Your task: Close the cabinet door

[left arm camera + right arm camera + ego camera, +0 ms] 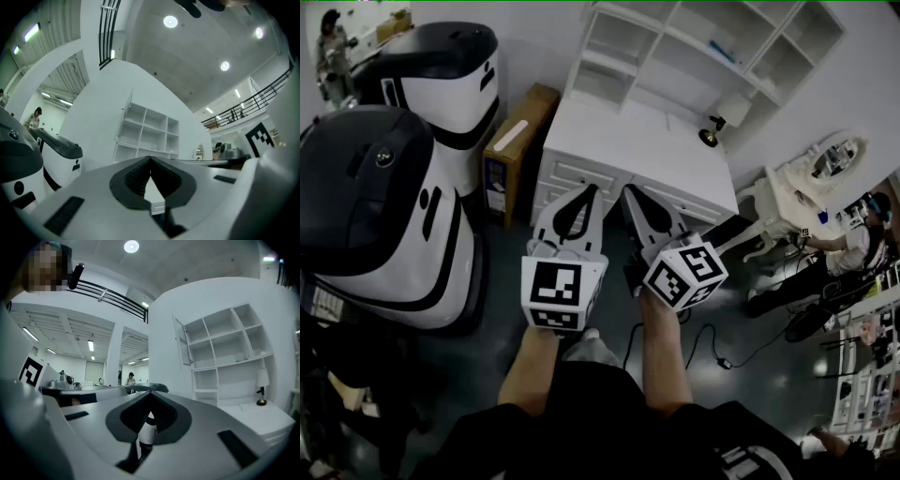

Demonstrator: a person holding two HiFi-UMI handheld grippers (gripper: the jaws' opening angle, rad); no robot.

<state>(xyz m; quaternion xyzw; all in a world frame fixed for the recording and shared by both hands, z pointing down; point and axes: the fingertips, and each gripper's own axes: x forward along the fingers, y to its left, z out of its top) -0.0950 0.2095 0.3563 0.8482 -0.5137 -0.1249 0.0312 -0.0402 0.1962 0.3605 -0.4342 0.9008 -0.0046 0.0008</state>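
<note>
left gripper [150, 158] jaws together, white cabinet [149, 133] ahead, cabinet door [123, 120] open

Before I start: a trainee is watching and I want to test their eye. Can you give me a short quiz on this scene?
1. True or false: the left hand-held gripper and the right hand-held gripper are both shut and empty.
2. What stands on the desk?
A. a lamp
B. a kettle
C. a laptop
3. Fill in: the cabinet door at the upper left of the shelves is ____.

Key: 1 true; 2 A; 3 open.
</note>
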